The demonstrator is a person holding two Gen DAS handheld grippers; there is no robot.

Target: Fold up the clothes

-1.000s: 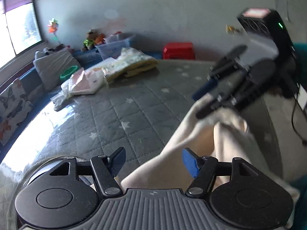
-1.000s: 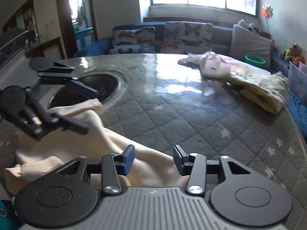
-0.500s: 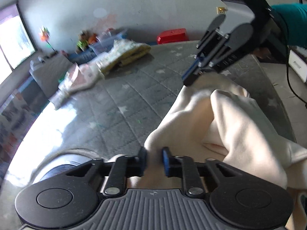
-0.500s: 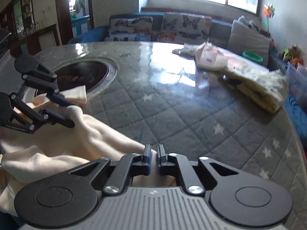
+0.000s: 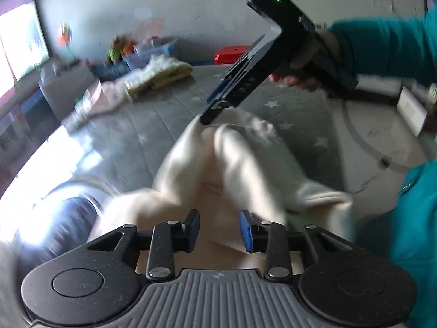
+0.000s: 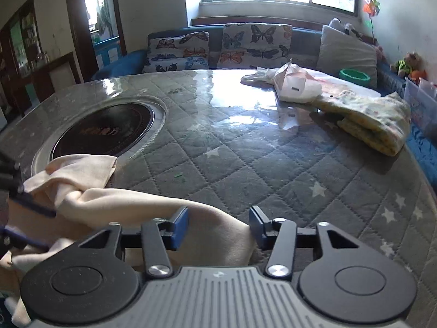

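A grey quilted table (image 6: pixel 245 164) fills a sunlit room. Cream garment (image 6: pixel 131 207) lies bunched at its near edge (unfolded). Left gripper (image 5: pixel 218 231) and right gripper (image 6: pixel 218 228), jaws just reopening, straddle cloth unclamped, probably to regrasp.

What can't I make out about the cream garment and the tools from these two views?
- Cream garment: its near part is hidden under the right tool body; its type is unclear.
- Left wrist view: motion blur smears the garment's folds.
- Left tool: in the right view, cut by the left edge.
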